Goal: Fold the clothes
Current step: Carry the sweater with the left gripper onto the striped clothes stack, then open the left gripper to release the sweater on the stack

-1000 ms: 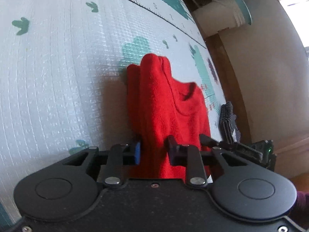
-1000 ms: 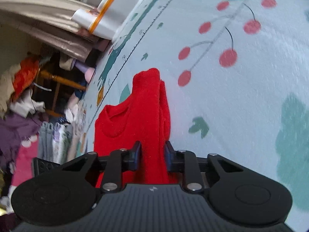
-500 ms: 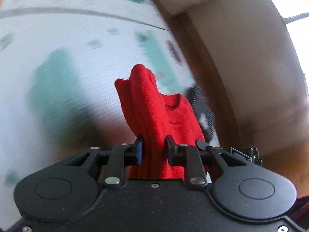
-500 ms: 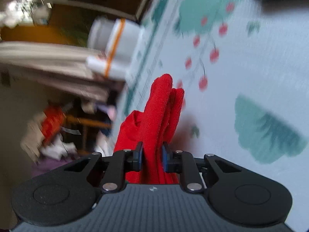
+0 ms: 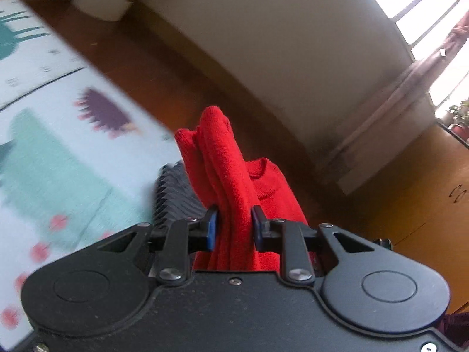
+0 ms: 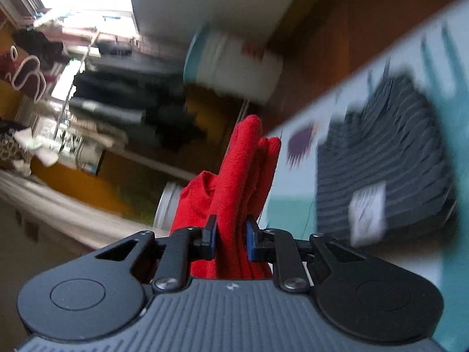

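Lifted off the mat (image 5: pixel 44 158), red sweater (image 5: pixel 225 170) points away lengthwise.

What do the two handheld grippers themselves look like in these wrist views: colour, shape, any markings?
Both are matte black, with two round lobes, silver screws and linkage bars. The left gripper has a smooth, speckled body; the right gripper has a ribbed grey body with a small white mark. Blue pads line some fingers.

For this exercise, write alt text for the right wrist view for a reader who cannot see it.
Black tongs pinch a bunched red garment. To the right, a striped grey garment lies on a patterned play mat; the cluttered room behind is motion-blurred.
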`<state>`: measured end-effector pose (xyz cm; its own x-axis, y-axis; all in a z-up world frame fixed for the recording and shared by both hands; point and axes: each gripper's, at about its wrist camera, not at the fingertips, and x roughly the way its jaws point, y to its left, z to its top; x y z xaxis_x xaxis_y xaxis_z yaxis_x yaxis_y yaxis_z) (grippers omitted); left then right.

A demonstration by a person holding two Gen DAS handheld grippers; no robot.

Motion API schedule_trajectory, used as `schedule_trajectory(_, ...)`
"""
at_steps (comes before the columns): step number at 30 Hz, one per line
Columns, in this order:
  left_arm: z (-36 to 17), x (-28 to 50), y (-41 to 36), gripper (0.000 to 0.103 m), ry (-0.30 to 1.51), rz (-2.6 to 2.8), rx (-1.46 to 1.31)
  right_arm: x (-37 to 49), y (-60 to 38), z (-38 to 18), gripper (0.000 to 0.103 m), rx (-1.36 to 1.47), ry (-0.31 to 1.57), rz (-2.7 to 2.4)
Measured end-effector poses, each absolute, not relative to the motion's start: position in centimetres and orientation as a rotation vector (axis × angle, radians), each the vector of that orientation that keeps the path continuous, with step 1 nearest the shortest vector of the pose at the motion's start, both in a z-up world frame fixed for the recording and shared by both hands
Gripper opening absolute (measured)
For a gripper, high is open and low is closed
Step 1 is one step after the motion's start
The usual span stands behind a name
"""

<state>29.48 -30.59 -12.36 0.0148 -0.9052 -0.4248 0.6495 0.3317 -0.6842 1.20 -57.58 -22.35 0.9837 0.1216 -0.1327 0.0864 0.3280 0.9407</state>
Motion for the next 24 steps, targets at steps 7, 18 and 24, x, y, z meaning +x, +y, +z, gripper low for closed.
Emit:
schedule_trajectory(7,-17.1,30.1,-37.3,0.023,0.986,-1.155,-0.255,0.6,-63.6,-23.7,0.021,1.195,0.112,-0.122)
schedule_trajectory(18,-20.2,26.4,-35.1,0.035,0.925,-0.885,-0.207,0.8,-64.6,-26.0,0.031,0.904,0.292,-0.393)
schedule_trajectory(24,-17.1,22.2,-33.4,0.064,0.935,-0.913,-0.14,3.0,-61.8,-23.0,0.041,0.696,0.408,-0.358)
